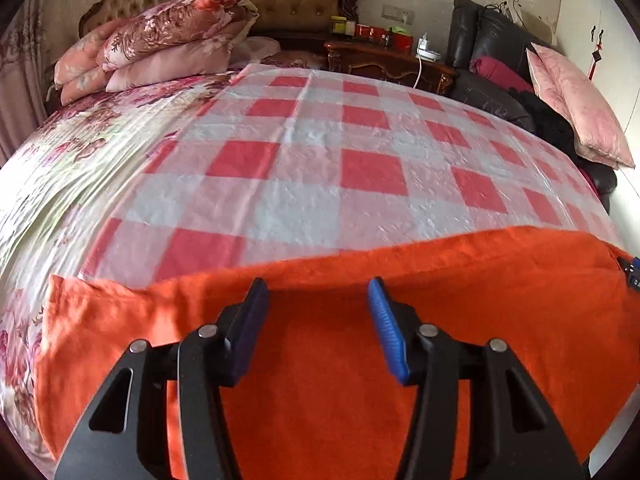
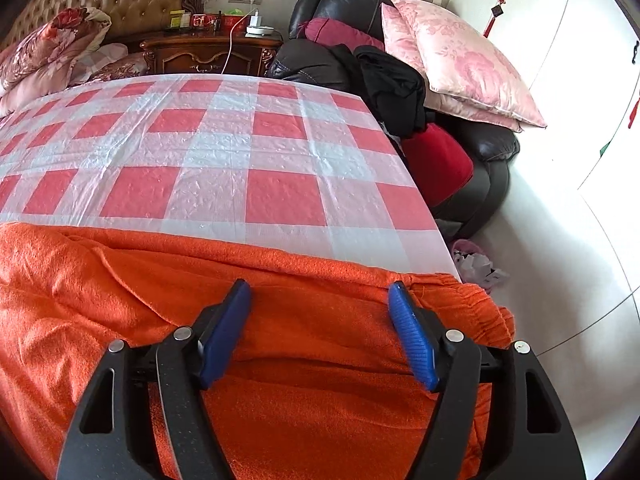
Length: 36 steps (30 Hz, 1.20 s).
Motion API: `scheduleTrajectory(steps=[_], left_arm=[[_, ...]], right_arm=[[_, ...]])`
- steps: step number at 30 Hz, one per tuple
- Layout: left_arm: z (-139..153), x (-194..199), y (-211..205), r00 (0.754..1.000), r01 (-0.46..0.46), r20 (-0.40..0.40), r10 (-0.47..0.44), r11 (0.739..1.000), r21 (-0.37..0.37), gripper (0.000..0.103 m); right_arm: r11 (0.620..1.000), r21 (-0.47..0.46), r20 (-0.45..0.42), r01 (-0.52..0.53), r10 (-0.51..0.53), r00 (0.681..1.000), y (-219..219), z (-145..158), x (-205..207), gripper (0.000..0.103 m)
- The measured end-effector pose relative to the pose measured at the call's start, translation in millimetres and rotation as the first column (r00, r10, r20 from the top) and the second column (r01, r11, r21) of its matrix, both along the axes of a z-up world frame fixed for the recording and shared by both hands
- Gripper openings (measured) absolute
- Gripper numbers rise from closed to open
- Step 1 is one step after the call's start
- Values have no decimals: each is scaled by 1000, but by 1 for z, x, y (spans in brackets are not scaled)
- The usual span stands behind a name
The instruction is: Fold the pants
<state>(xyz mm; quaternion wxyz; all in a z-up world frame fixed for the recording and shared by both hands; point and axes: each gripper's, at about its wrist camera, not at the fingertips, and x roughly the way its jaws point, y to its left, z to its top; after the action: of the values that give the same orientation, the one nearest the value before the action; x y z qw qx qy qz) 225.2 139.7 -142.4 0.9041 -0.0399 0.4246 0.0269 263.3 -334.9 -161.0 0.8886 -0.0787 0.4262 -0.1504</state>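
Orange pants point(image 1: 320, 360) lie spread along the near edge of the bed, on a red-and-white checked plastic sheet point(image 1: 320, 168). My left gripper point(image 1: 318, 292) is open and empty, its blue pads just above the pants near their far edge. In the right wrist view the pants point(image 2: 120, 300) reach to the bed's right corner, where the gathered elastic waistband point(image 2: 472, 300) lies. My right gripper point(image 2: 320, 296) is open and empty above the pants close to the waistband. A small dark label point(image 1: 632, 276) shows at the pants' right edge.
Folded floral quilts and pillows point(image 1: 160, 40) are piled at the headboard. A wooden nightstand point(image 2: 208, 52) with jars stands behind. A dark leather sofa point(image 2: 472, 140) with pink cushions point(image 2: 460, 60) and dark clothes point(image 2: 392, 84) stands right of the bed. Litter point(image 2: 480, 264) lies on the white floor.
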Motion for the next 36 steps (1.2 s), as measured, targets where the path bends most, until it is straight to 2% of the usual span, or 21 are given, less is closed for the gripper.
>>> scheduleTrajectory(steps=[1,2,3,4,6,8,10,11,14,15,17,18,20,26,30,32,33,34,36], left_arm=[[3,-2,12,999,-52,5,51,998,46,64],[10,-8,30,996,-89,30,88,996,32,64],[15,-15,46,994,-101,49,102,995,-20,66],[21,-24,68,988,-138,63,142,989,-54,71],[25,-40,111,966,-248,65,251,967,-54,75],[22,-57,153,945,-319,53,324,944,-85,75],[12,-68,190,949,-306,12,314,934,-182,76],[1,-69,208,961,-274,-31,277,921,-276,76],[-19,-64,234,975,-222,-66,214,878,-423,76],[-23,-64,236,978,-207,-70,197,869,-449,73],[-28,-55,236,989,-146,-63,133,846,-512,38],[-28,-52,232,993,-116,-54,104,841,-528,24],[-25,-42,224,997,-77,-51,60,862,-502,20],[-19,-11,237,998,-58,-57,35,873,-484,17],[-15,13,232,996,-49,-83,13,894,-446,16],[-15,17,232,993,-77,-113,33,910,-407,24],[-13,13,234,989,-118,-131,74,921,-371,42],[-9,6,237,984,-160,-127,122,924,-347,48],[14,-21,239,979,-204,-61,195,925,-321,48]], right_arm=[[1000,6,0,1,-1,1000,-1,0,0,68],[1000,9,0,1,-1,1000,-1,0,0,68],[1000,11,1,1,-1,1000,-1,0,0,68],[1000,12,1,1,-1,1000,-1,0,0,68],[1000,6,1,1,-1,1000,-1,0,0,68],[1000,-9,1,1,-1,1000,0,0,1,69],[1000,-18,2,1,-1,1000,1,0,0,69],[1000,-17,3,0,0,1000,1,0,1,69],[1000,-5,3,0,0,1000,0,0,0,69],[1000,2,3,0,0,1000,0,0,0,69],[1000,12,3,1,-1,1000,-1,0,0,69],[1000,9,3,1,-1,1000,-1,0,0,69],[1000,5,3,1,-1,1000,-1,0,0,69],[998,-45,11,31,-31,999,4,0,-3,69],[991,-108,15,80,-79,997,9,0,-7,69],[988,-135,12,80,-79,997,12,-1,-5,71],[988,-135,12,80,-79,997,12,-1,-5,71],[989,-125,14,80,-79,997,10,-1,-6,71],[993,-92,21,76,-75,997,6,1,-8,71]])
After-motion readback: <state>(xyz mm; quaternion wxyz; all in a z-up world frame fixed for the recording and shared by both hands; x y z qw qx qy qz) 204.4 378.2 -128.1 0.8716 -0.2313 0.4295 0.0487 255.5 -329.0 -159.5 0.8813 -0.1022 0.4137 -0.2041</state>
